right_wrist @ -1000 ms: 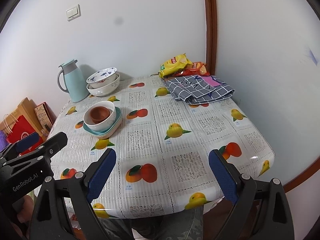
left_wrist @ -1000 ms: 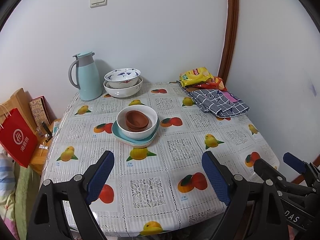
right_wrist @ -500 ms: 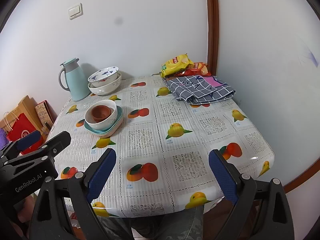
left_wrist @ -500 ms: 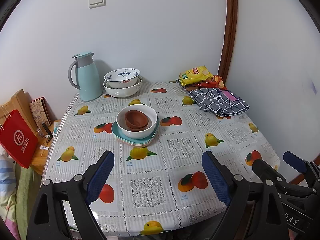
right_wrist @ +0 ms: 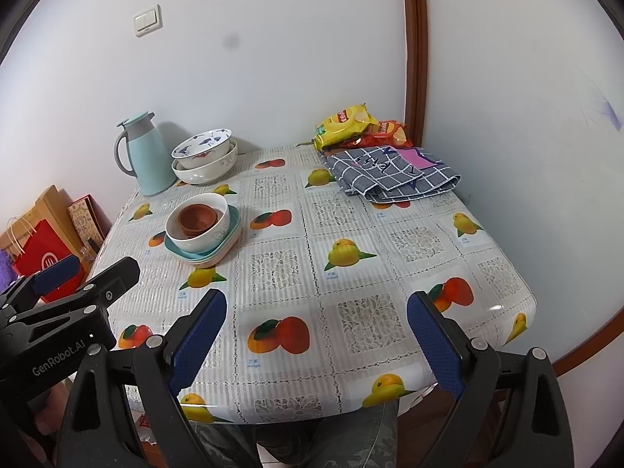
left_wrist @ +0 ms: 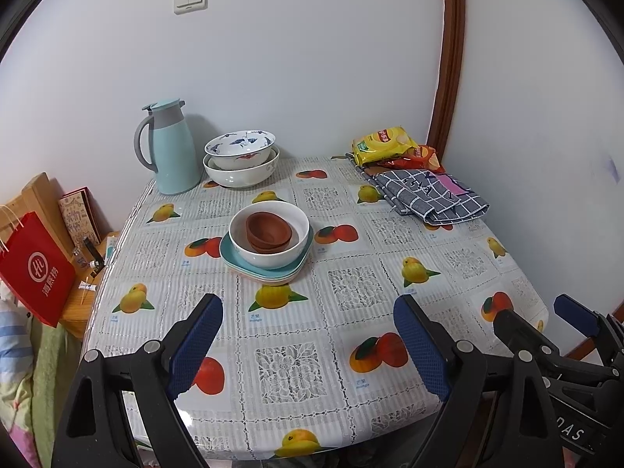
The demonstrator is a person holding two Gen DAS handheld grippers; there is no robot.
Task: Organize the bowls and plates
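Observation:
Brown bowls (left_wrist: 269, 231) nest inside a white bowl (left_wrist: 269, 251) on stacked teal plates (left_wrist: 234, 259) at mid-table; the same stack (right_wrist: 201, 230) shows in the right wrist view. A blue-patterned bowl (left_wrist: 238, 150) sits in a larger white bowl (left_wrist: 241, 175) near the back wall. My left gripper (left_wrist: 308, 345) hovers open over the near table edge, well short of the stack, with nothing between its fingers. My right gripper (right_wrist: 316, 341) is open and empty too, over the near right part of the table.
A teal jug (left_wrist: 171, 152) stands at the back left. Snack bags (left_wrist: 384, 146) and a folded checked cloth (left_wrist: 429, 195) lie at the back right. A red paper bag (left_wrist: 37, 273) and boxes stand left of the fruit-print table (left_wrist: 296, 370). A person's lap (right_wrist: 312, 440) shows below.

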